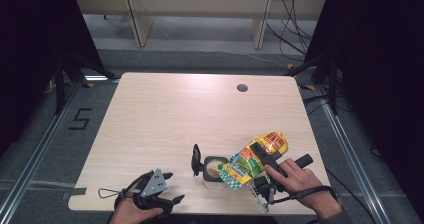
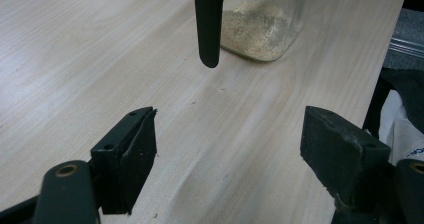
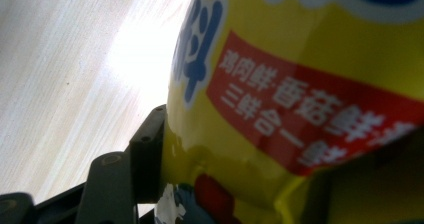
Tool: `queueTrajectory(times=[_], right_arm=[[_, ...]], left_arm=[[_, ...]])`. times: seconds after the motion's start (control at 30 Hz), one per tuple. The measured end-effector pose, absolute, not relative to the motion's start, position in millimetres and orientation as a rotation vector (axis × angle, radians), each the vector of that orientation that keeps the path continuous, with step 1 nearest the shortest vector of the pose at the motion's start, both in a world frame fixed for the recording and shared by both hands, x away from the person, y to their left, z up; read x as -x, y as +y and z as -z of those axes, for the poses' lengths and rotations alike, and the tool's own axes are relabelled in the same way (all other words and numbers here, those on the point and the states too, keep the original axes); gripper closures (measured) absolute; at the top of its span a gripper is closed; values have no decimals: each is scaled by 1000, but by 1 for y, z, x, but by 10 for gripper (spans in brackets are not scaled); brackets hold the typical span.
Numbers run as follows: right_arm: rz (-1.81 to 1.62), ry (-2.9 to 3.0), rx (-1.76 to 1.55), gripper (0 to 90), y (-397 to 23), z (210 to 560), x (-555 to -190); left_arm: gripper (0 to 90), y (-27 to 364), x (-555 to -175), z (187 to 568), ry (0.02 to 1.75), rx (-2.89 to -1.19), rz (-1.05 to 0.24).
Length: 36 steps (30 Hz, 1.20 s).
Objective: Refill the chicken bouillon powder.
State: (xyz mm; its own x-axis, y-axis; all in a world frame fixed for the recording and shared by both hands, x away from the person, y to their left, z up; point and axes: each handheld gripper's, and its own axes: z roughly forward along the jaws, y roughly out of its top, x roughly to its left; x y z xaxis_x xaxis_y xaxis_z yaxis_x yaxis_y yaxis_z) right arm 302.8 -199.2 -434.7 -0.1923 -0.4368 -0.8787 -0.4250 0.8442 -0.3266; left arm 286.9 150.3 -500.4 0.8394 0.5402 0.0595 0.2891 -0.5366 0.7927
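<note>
Low and right of centre in the high view, the right gripper [image 1: 256, 160] has its jaws clamped on a soft, light, slippery pouch [image 1: 254, 159] tilted over the glass jar [image 1: 214, 169], best gripped mid-body, printed 鸡肉鲜·香菇鲜 and 三鲜合一, while the left gripper [image 1: 159, 188] idles, jaws apart.

Left gripper [image 1: 167, 186] rests low at the table's [image 1: 165, 114] near edge, jaws spread wide and empty. Right gripper [image 1: 250, 166] hovers tilted above the table's near right, jaws clamped on the yellow pouch [image 1: 255, 156].
</note>
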Motion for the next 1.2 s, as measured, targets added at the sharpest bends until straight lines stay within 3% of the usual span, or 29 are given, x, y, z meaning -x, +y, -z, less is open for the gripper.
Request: queueTrajectory(times=[1.2], right_arm=[[-11, 1781, 658, 394, -199, 434, -301]], left_arm=[[221, 150, -286, 500, 603, -2169, -378]])
